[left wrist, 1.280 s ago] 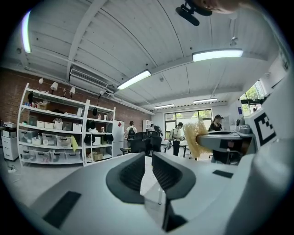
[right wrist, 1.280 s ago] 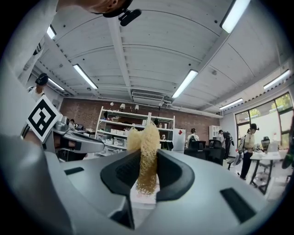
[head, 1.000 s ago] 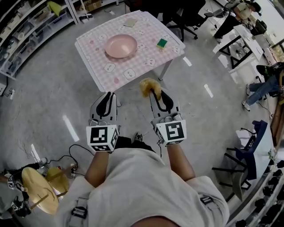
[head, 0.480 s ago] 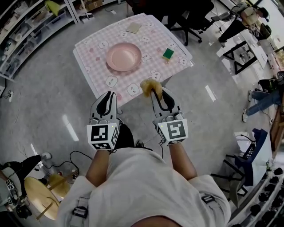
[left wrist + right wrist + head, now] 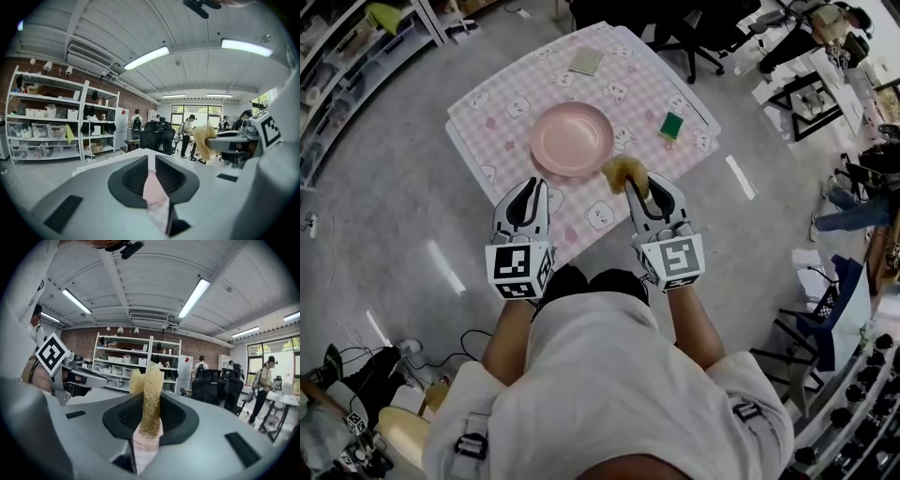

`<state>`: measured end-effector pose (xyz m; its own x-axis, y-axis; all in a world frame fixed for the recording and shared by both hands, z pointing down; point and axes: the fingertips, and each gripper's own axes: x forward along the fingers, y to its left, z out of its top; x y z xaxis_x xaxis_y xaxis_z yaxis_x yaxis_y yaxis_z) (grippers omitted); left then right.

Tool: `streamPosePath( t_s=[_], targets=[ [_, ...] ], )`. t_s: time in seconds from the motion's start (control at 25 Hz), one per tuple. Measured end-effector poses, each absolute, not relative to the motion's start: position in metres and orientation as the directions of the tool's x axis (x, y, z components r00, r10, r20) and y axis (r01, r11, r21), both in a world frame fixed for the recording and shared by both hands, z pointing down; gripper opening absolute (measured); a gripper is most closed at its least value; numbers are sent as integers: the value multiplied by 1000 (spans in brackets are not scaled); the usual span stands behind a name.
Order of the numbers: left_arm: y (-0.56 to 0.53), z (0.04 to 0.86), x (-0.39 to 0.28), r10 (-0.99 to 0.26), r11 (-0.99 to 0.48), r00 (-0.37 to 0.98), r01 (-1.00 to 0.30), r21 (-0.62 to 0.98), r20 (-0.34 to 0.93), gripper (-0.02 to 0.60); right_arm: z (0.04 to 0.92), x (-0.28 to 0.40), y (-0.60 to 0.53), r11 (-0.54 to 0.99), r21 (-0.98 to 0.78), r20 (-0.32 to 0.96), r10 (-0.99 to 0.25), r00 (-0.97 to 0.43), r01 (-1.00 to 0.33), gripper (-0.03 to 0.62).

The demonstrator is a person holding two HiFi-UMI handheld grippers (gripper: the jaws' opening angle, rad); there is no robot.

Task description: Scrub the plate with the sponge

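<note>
Sponge clamped in right gripper fingers; left gripper fingers narrowly parted, empty. Plate best steadied at near rim, sponge pressed flat.

Grey left claw and right claw bear black-and-white marker cubes.

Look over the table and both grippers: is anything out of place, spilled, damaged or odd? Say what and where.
Nothing is spilled or broken. One oddity: the right gripper is shut on a yellow mesh scrubber, while the green sponge lies apart from both grippers on the table, right of the pink plate.
</note>
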<state>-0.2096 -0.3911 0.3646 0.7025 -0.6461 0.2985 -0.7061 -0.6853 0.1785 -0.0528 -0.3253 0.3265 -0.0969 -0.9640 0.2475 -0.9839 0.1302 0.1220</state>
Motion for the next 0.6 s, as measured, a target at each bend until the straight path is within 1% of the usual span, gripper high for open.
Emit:
streamPosePath(
  t_s=[0.12, 0.24, 0.36, 0.44, 0.48, 0.52, 0.6],
  targets=[
    [-439, 406, -205, -604, -691, 714, -691, 214, 354, 60, 359, -49, -371, 119, 94, 310, -947, -85, -988, 81],
    [-485, 452, -197, -582, -678, 709, -694, 242, 399, 58, 395, -39, -421, 140, 105, 359, -929, -94, -985, 81],
    [-492, 486, -187, -566, -661, 689, -707, 250, 453, 60, 421, -25, -434, 165, 85, 385, -915, -121, -983, 81],
    [-447, 501, -161, -557, -653, 680, -714, 254, 477, 58, 432, 2, -390, 180, 83, 398, -908, -133, -980, 83],
    [-404, 505, -144, -564, -636, 666, -728, 257, 488, 58, 437, 19, -350, 203, 81, 403, -902, -155, -976, 83],
    [-347, 509, -131, -587, -598, 632, -760, 255, 505, 58, 443, 35, -301, 254, 66, 409, -889, -206, -965, 83],
    [-214, 516, -113, -646, -484, 523, -844, 231, 556, 58, 459, 59, -192, 395, 5, 421, -834, -357, -919, 83]
  ],
)
